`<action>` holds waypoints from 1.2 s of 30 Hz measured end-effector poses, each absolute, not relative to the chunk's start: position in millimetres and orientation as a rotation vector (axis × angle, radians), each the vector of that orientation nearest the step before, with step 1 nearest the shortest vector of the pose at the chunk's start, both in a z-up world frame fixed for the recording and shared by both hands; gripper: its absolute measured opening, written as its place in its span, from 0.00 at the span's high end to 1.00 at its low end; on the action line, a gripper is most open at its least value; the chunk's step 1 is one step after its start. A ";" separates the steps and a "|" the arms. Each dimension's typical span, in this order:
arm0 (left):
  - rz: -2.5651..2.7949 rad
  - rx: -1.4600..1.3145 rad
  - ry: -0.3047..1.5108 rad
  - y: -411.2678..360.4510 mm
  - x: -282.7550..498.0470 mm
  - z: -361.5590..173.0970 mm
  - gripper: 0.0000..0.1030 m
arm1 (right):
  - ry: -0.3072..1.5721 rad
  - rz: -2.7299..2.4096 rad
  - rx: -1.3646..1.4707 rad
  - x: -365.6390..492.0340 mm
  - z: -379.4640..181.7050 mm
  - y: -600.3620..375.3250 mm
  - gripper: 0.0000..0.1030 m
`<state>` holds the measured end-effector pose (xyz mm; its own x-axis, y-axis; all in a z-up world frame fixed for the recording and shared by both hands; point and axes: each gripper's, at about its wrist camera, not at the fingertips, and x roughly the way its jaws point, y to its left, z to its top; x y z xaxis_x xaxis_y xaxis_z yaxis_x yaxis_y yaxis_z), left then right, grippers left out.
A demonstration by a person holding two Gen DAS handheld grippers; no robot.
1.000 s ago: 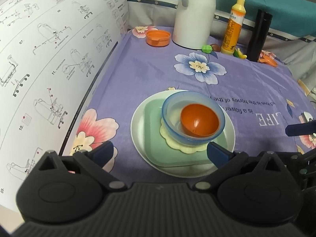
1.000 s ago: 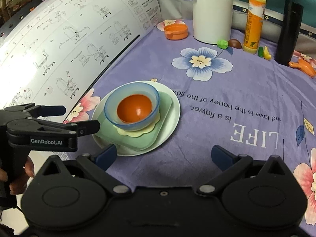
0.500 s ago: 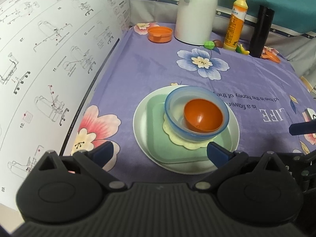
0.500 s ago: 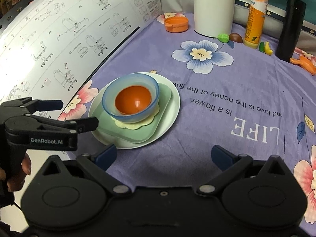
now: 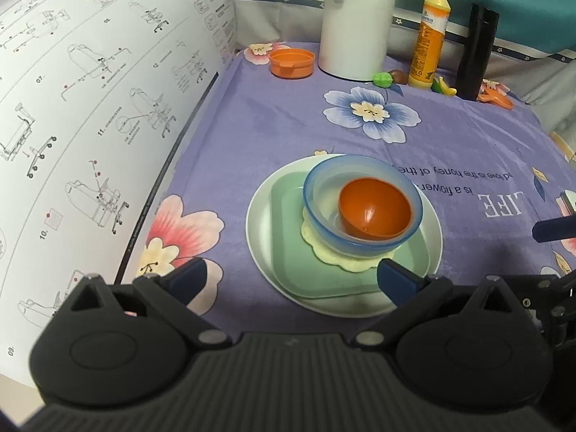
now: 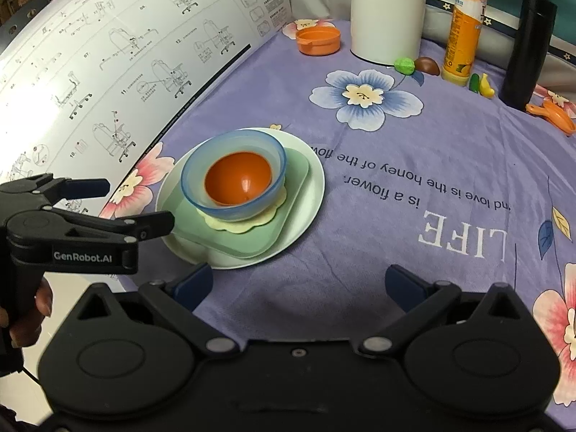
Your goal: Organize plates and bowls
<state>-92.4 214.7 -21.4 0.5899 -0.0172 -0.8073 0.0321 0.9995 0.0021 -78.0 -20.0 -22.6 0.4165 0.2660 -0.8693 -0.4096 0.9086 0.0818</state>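
Black housings fill the near edge of both wrist views. The left tongs (image 5: 289, 279) are held wide apart and empty, with the stacked dishes just beyond them; one blue pad overlaps the near rim of the white plate (image 5: 259, 252) in the view, though contact cannot be judged. The right tongs (image 6: 297, 286) are likewise spread apart and empty, over bare purple cloth of the table (image 6: 414, 136), the stack lying at 11 o'clock from them. On the white plate a green square plate (image 5: 288, 248) is seen, then a pale scalloped mat (image 5: 338, 261), then a blue bowl (image 5: 324, 212) with an orange bowl (image 5: 374, 208) nested inside. At 9 o'clock a curved instruction sheet (image 5: 90, 108) is seen. At 12 o'clock, farthest off, an orange lid (image 5: 292, 63), a white jug (image 5: 354, 25), a yellow bottle (image 5: 430, 39) and a black flask (image 5: 478, 54) are ranged.
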 end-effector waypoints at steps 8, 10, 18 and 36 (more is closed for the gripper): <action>-0.023 0.018 0.948 217.2 -91.2 -23.6 0.00 | 1.064 0.424 -0.156 -78.0 -23.7 -19.2 0.00; -0.027 0.017 0.949 216.7 -90.8 -23.6 0.00 | 1.065 0.422 -0.154 -77.5 -24.1 -19.2 0.00; -0.038 0.017 0.959 216.4 -90.1 -25.4 0.00 | 1.070 0.416 -0.152 -77.3 -25.0 -19.1 0.00; -0.041 0.018 0.957 218.6 -91.9 -23.4 0.00 | 1.078 0.412 -0.151 -77.5 -26.6 -18.2 0.00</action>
